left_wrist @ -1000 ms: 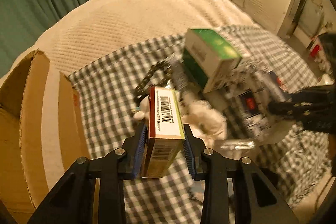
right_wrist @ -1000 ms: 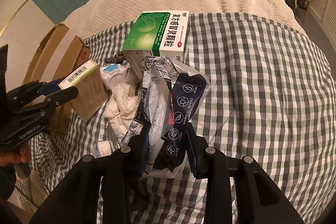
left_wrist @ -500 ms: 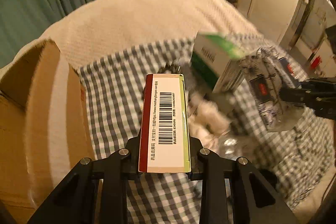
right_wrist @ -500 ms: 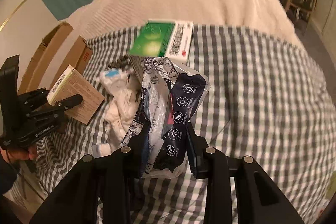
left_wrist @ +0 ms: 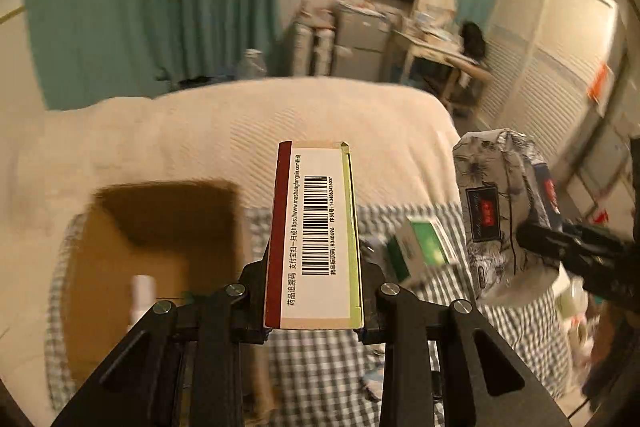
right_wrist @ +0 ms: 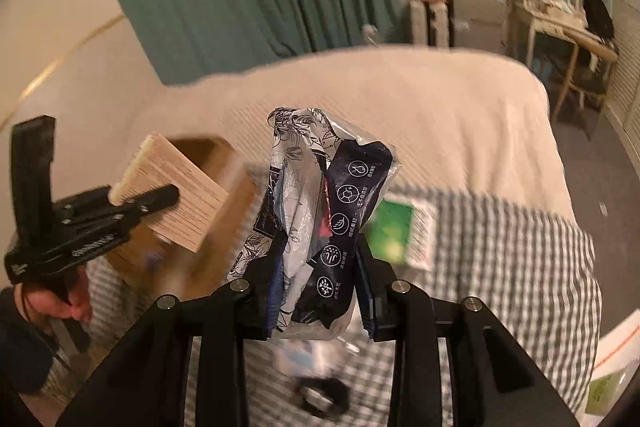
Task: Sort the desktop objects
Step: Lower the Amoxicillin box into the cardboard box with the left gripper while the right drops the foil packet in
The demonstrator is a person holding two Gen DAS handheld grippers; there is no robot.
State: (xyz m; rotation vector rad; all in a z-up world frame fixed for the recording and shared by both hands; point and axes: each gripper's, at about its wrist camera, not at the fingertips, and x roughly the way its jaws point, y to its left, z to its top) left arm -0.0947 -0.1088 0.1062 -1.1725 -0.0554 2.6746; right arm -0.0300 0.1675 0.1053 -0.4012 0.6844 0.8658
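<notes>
Leftmost, the cardboard box point(left_wrist: 132, 267) sits open on the checked cloth point(left_wrist: 320, 367), a white bottle point(left_wrist: 142, 293) inside. Left gripper point(left_wrist: 314, 307) angled down, held above the box's right edge, jaws narrow and clamped on a flat medicine carton point(left_wrist: 314, 239); barcode label reads "mashangfangxin.com", rest Chinese print. Right wrist view shows that carton's tan printed side point(right_wrist: 176, 195), plus a hand point(right_wrist: 60, 303) on the left gripper's handle. Right gripper point(right_wrist: 320, 287) also tilted down, raised over the cloth, jaws narrow, pinching a crumpled floral-and-navy plastic packet point(right_wrist: 316, 211) with white icons and Chinese text. Green-and-white medicine box point(right_wrist: 400, 231) lies on the cloth below, blurred. A black looped object point(right_wrist: 324, 393), only in the right view, too blurred to name.
</notes>
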